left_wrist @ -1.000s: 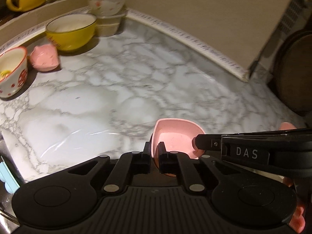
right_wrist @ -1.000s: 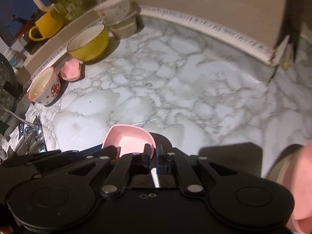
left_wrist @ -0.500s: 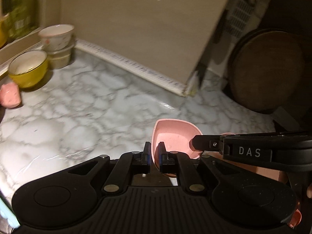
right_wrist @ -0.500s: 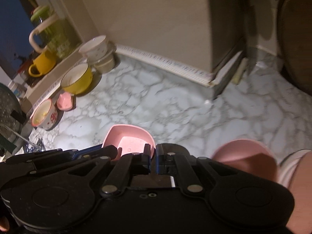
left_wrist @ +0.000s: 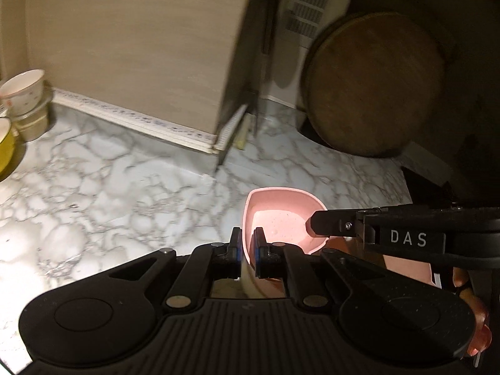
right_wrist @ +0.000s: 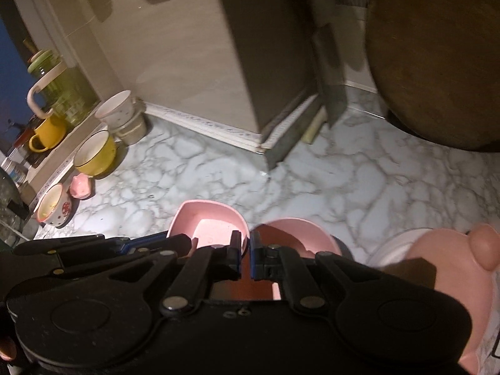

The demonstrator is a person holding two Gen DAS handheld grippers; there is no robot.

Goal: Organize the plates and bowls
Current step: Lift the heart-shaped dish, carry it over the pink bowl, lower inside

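Note:
A small pink bowl (left_wrist: 281, 218) is held above the marble counter (left_wrist: 125, 193) by both grippers. My left gripper (left_wrist: 247, 243) is shut on its left rim. My right gripper (right_wrist: 246, 247) is shut on its right rim; in the left wrist view its fingers (left_wrist: 331, 226) reach in from the right. The same bowl (right_wrist: 206, 218) shows in the right wrist view. A second pink bowl (right_wrist: 297, 234) sits on the counter just below and right of it. A pink pig-shaped dish (right_wrist: 443, 268) lies at the far right.
A yellow bowl (right_wrist: 95, 153), stacked white bowls (right_wrist: 120, 115), a red-dotted bowl (right_wrist: 54, 207) and a small pink dish (right_wrist: 80, 186) line the left wall. A yellow mug (right_wrist: 47, 134) and green pitcher (right_wrist: 62, 93) stand on the ledge. A round wooden board (left_wrist: 372, 84) leans at right.
Both grippers carried the pink bowl to the right along the counter. The left row of bowls slid away; the second pink bowl and wooden board came into view.

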